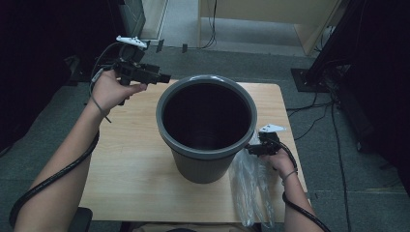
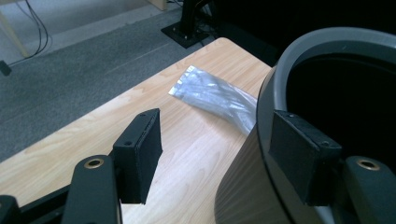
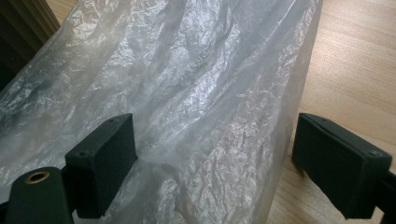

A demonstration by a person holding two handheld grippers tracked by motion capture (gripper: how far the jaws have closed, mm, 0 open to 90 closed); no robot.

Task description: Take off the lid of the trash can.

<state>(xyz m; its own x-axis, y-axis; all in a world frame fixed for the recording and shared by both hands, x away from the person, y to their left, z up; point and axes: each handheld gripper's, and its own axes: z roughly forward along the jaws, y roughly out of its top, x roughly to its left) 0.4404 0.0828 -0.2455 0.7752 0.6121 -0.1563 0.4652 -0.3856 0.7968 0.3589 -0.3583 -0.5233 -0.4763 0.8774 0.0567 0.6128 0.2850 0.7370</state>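
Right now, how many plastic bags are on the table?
1: a clear crinkled plastic bag lies flat on the light wooden table, right of the grey round plastic bin. Others could be hidden inside the bin.

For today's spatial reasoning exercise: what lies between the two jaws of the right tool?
In the right gripper view, the crinkled clear plastic bag lies between the open jaws of the right tool, on the wooden table.

No readable text, label, brand, number or sign anywhere.
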